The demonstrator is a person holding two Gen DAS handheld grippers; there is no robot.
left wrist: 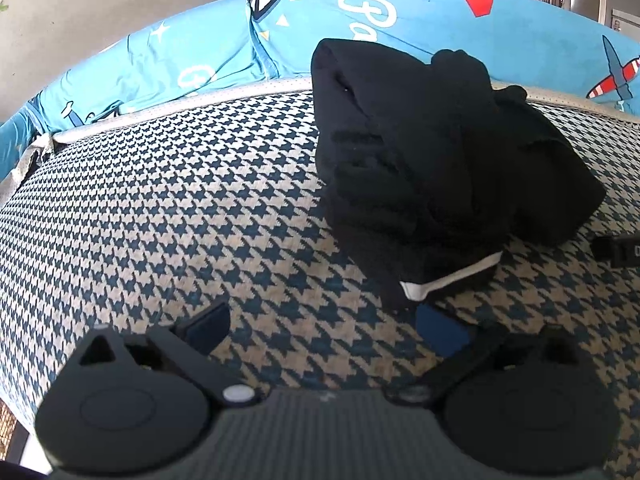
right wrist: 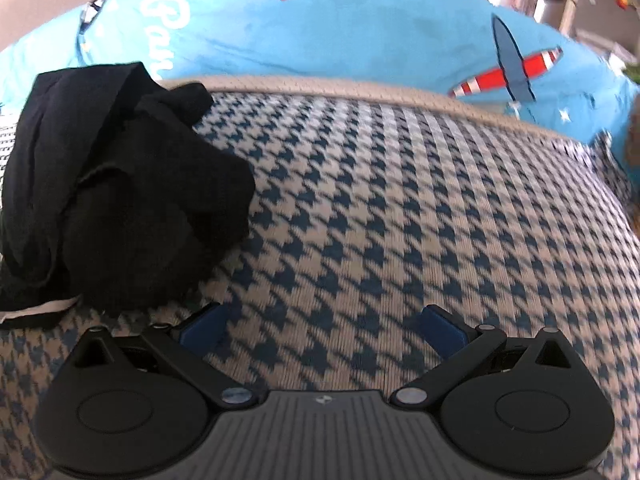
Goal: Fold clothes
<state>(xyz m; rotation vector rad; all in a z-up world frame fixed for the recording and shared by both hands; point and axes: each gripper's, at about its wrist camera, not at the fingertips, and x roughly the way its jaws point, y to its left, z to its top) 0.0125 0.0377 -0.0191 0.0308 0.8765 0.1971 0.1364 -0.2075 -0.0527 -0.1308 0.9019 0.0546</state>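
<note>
Houndstooth surface (left wrist: 160, 208): broad blue-and-cream woven cover; the work lies on it.
Black garment (left wrist: 432, 168): bunched in a heap on the cover, near the blue printed bedding (left wrist: 400, 8) behind; looks soft, light, limp and likely to sag when lifted.
White-edged hem (left wrist: 448, 278): nearest, flattest edge; probably the best hold.
Left gripper (left wrist: 324, 332): jaws apart, empty, right finger just beside the hem.
Right gripper (right wrist: 320, 330): jaws apart, empty, garment just off its left finger.

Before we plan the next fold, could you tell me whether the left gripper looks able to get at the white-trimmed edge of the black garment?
Probably yes: the left gripper is open, and the black garment has its white trim just ahead of the right-hand finger, nothing between.
</note>
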